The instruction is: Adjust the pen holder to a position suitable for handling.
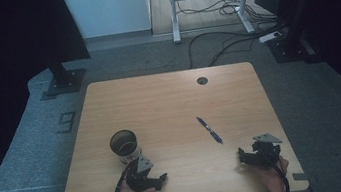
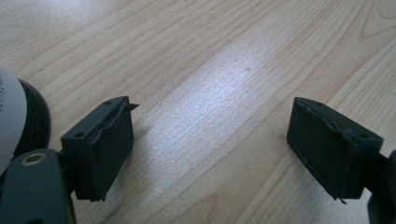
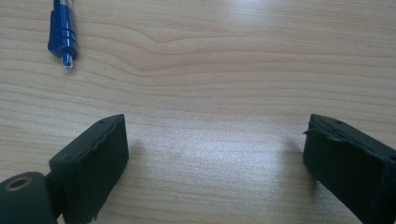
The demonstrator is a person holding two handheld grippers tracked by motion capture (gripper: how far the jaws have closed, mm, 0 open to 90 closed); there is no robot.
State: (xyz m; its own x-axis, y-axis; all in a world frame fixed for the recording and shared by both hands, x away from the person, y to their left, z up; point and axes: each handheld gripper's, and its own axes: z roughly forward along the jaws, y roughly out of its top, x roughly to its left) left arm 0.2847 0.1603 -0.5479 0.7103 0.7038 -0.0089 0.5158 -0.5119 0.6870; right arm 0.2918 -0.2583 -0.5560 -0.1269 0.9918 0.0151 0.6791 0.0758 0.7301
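Note:
A blue pen (image 1: 209,130) lies on the wooden table (image 1: 170,106) right of centre, its tip toward the near side. A dark mesh cup (image 1: 124,146) with a white label stands at the near left. My left gripper (image 1: 159,180) rests low on the table just in front of the cup, open, with bare wood between its fingers (image 2: 100,149). The cup's edge (image 2: 21,119) shows at the far left of the left gripper view. My right gripper (image 1: 242,156) sits at the near right, open and holding nothing. The pen's end (image 3: 62,32) lies ahead of it, to its left.
A round cable hole (image 1: 202,80) sits near the table's far edge. Beyond the table are stand bases, a white desk frame and cables on grey carpet. Black curtains hang at both sides. Wide bare wood spans the table's middle and far half.

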